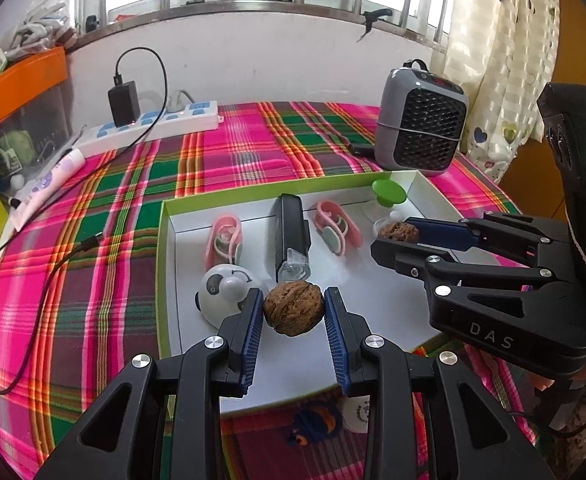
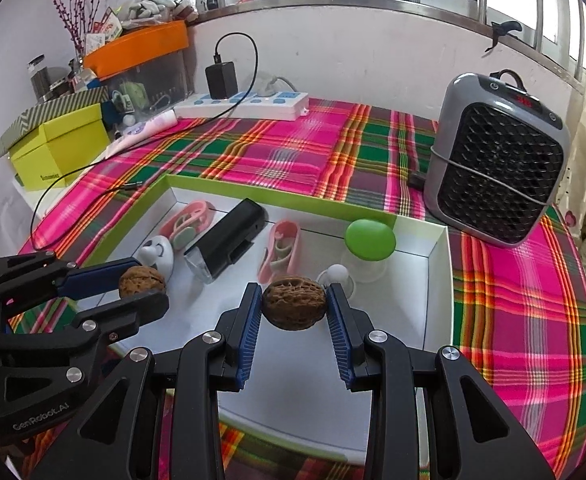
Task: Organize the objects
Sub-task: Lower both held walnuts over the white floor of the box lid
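Between the blue ribbed pads of the left gripper sits a brown walnut, clamped at its two sides and hanging over the near part of the white tray with the green rim; the right gripper pinches a second walnut the same way, to the right of the first and over the tray's near-right area. Both pairs of fingers are closed on their nuts, neither nut visibly touching the tray floor. Just left of the left-hand walnut lies a white panda-faced dome, and just beyond it the clear lens end of a black flashlight; two pink clip cases flank the flashlight farther back. Beyond the right-hand walnut stand a small white knob and a green-capped stand near the far-right corner. Judging by the task, the step in hand is setting both walnuts down inside the tray. To do it well, each nut should be lowered until it rests on bare white floor before the pads ease apart, since a round shell may roll if dropped; the left one wants a spot clear of the panda dome and lens, the right one short of the white knob. Outside the tray, the plaid cloth carries a grey heater at far right and a white power strip at the back.
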Demonstrator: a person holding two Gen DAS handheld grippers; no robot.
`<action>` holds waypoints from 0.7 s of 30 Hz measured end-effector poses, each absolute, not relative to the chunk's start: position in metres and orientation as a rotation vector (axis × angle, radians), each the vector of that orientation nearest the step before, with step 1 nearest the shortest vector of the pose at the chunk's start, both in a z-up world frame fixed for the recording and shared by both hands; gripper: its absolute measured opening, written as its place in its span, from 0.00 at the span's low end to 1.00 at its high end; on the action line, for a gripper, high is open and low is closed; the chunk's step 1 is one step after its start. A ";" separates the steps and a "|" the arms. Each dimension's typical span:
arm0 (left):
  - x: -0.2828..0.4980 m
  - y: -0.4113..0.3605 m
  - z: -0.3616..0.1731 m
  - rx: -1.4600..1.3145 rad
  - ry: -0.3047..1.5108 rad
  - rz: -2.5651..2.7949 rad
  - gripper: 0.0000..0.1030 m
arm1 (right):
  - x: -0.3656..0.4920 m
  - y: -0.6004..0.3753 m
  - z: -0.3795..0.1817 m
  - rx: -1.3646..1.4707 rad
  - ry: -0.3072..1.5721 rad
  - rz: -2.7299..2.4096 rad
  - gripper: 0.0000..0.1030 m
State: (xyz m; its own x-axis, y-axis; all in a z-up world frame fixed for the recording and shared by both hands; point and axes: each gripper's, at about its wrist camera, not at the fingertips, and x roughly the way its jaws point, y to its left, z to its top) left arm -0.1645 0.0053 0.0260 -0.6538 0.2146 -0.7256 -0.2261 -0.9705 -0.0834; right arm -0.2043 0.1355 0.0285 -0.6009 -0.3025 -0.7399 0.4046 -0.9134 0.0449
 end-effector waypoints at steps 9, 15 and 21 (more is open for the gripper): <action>-0.170 0.007 0.019 -1.184 0.025 2.645 0.28 | -0.211 0.134 0.021 1.143 0.185 -2.480 0.34; -0.172 0.008 0.016 -1.194 0.029 2.641 0.28 | -0.213 0.134 0.018 1.149 0.185 -2.479 0.34; -0.173 0.009 0.013 -1.205 0.033 2.638 0.28 | -0.215 0.133 0.017 1.153 0.186 -2.477 0.34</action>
